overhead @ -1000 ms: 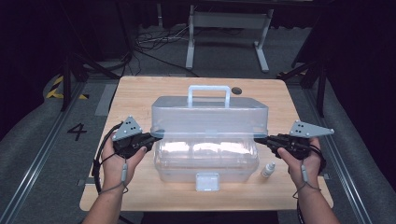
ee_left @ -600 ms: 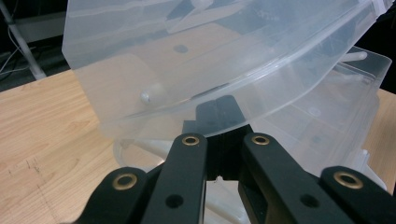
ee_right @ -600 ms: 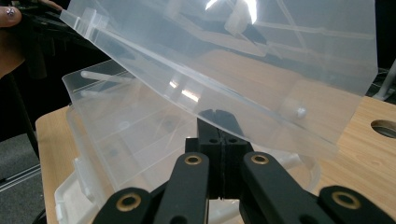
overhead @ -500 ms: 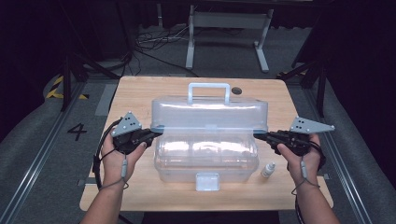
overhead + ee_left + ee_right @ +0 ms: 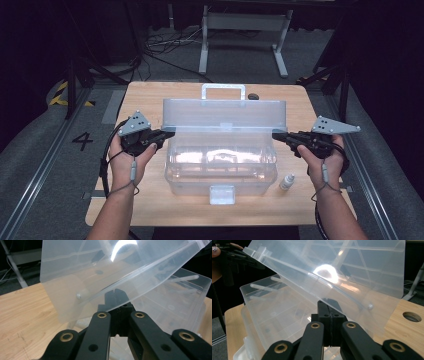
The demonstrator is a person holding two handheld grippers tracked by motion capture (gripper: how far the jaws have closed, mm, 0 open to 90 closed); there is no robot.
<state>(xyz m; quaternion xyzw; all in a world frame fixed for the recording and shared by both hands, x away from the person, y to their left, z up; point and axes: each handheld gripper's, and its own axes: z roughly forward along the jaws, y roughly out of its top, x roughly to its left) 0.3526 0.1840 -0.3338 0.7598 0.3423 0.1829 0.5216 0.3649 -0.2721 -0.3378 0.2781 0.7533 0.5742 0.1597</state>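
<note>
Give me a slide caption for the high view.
Two shut grippers, left and right, prop the clear box's lid half open.

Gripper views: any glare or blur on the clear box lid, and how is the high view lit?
Left gripper view: a bright curved glare streak on the lid, jaws near the camera soft. Right gripper view: a round white hotspot on the lid, far edges hazy. High view: table evenly lit, surroundings dark, a soft sheen inside the box.

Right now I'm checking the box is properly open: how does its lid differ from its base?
The lid is raised and tilted back on its hinges; the base sits flat on the table. The lid bears the handle; the base bears the front latch. Both are clear plastic.
</note>
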